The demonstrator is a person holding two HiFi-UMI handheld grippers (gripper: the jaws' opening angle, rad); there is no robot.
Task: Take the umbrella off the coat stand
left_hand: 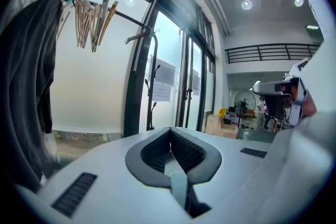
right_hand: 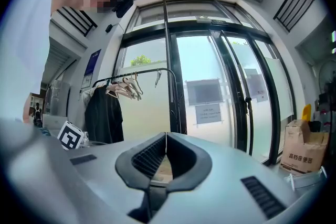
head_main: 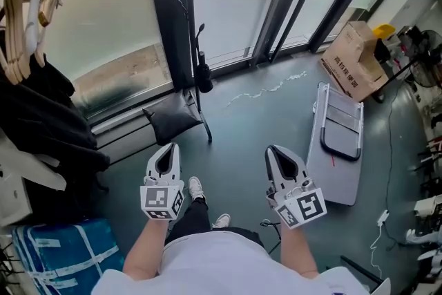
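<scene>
In the head view a thin black coat stand (head_main: 192, 31) rises in front of the glass door, ahead of me. A small folded black umbrella (head_main: 204, 77) hangs on it, about halfway down the pole. The left gripper view shows the stand (left_hand: 151, 98) far off against the window. My left gripper (head_main: 168, 150) and right gripper (head_main: 275, 152) are held low in front of my body, side by side, well short of the stand. Both point toward the door. Each has its jaws closed together with nothing between them.
A black cushion (head_main: 173, 121) lies at the foot of the stand. A clothes rail with wooden hangers (head_main: 31, 3) and a dark coat (head_main: 41, 114) fills the left. A blue bag (head_main: 59, 252) sits at lower left. A folded grey step stool (head_main: 338, 141) and a cardboard box (head_main: 356, 60) lie to the right.
</scene>
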